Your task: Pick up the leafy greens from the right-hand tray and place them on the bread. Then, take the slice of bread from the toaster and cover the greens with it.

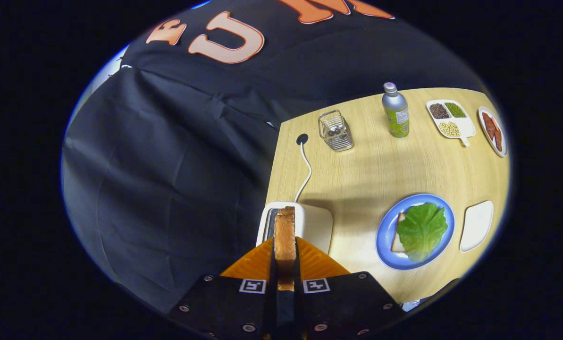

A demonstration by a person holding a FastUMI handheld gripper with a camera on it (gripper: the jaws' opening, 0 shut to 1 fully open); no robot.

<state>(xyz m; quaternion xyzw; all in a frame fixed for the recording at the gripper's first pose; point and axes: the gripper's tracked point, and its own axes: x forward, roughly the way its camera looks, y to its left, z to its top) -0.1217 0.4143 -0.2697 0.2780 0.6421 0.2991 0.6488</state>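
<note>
Gripper [285, 264] closed edge-on on 1 toast slice [285, 236], both fingers pressing its faces; slice's long axis runs straight ahead, over the toaster [309, 222]. Right of it, leafy greens [422, 230] lie on bread [398, 241] on the blue plate [386, 236].

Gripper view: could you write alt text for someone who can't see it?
The gripper is shut on a bread slice standing over the white toaster. Beyond, on the wooden table, a lettuce leaf covers bread on a blue plate.
</note>
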